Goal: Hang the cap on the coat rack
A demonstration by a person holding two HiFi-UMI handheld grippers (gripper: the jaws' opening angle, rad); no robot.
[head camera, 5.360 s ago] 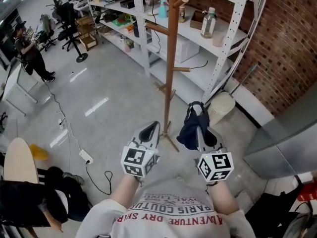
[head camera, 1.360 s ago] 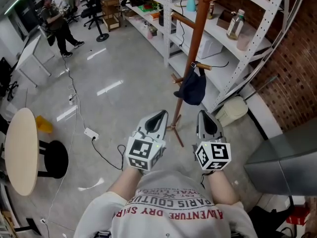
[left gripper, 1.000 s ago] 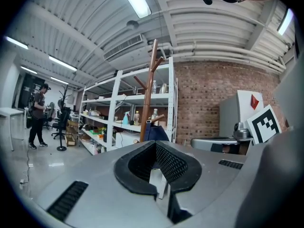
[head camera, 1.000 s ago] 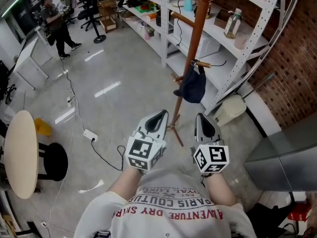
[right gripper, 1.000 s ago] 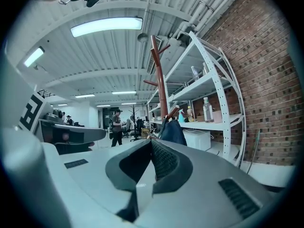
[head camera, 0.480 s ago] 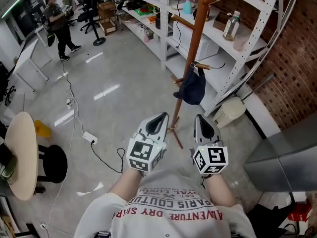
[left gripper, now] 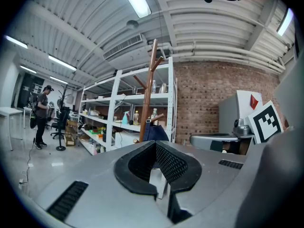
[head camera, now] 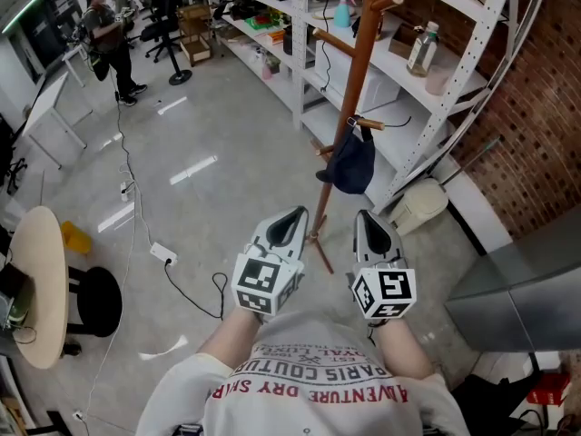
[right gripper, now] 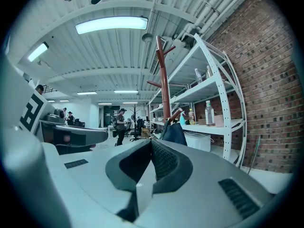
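The dark navy cap [head camera: 349, 162] hangs by its strap from a lower peg of the brown wooden coat rack [head camera: 359, 71]. Both grippers are held close to my chest, well short of the rack. My left gripper [head camera: 289, 222] has its jaws together with nothing between them. My right gripper [head camera: 367, 223] is also shut and empty. In the left gripper view the cap [left gripper: 154, 133] shows just above the jaw tips [left gripper: 154, 145], beside the pole [left gripper: 148, 94]. The right gripper view shows the cap [right gripper: 174, 133] beyond its closed jaws [right gripper: 151, 142], under the rack [right gripper: 165, 89].
White metal shelving [head camera: 427, 71] with bottles stands behind the rack, against a brick wall [head camera: 536, 107]. A white bin [head camera: 419, 204] sits near the rack's foot, a grey cabinet [head camera: 522, 289] at right. A round table [head camera: 36, 280], a black stool [head camera: 95, 302] and a floor cable [head camera: 163, 252] lie left. A person [head camera: 109, 34] stands far off.
Several seconds ago my right gripper held the cap near the rack; now the cap hangs on the peg and that gripper is drawn back, empty. Over the last second hardly anything moves.
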